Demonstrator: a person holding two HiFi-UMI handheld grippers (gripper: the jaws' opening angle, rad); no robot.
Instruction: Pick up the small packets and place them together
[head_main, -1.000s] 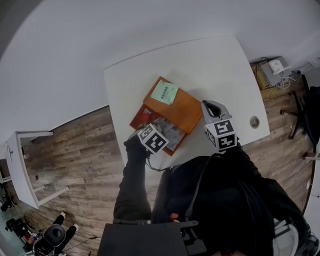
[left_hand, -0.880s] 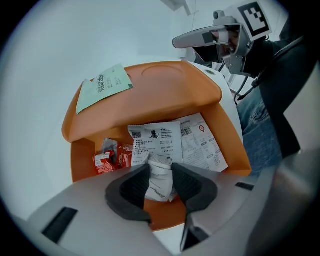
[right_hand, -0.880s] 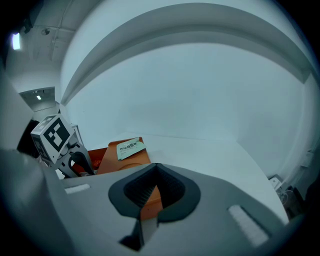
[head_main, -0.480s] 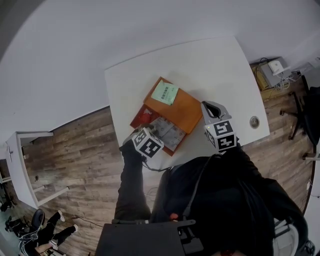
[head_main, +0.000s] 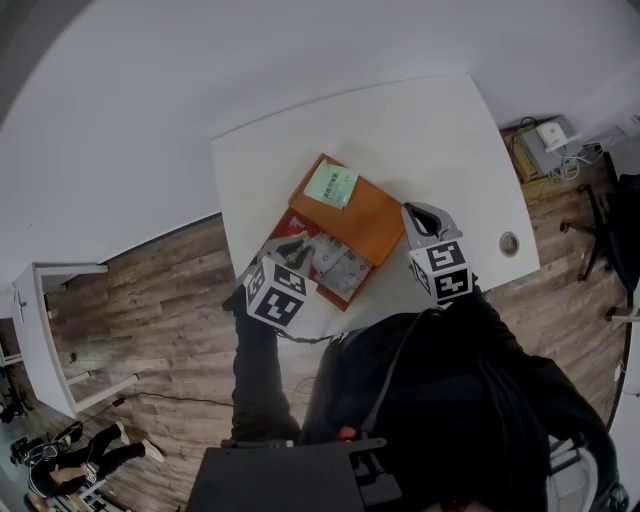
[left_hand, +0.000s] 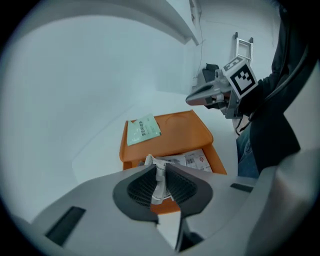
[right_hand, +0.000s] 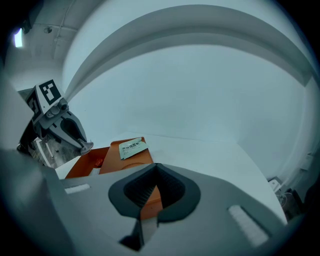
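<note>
a small white packet, crinkled, stands on edge between the ribbed dark pads of the left gripper; its jaws have just been closing and pinch the packet, held above the near end of an orange box; more white printed packets lie flat in the box's open part; a smooth orange lid covers the far part, and a pale green packet lies flat on it; the box sits on a white table; the right gripper hangs near the box's right side, jaws together with nothing between them; a wood-plank floor lies around the table.
</note>
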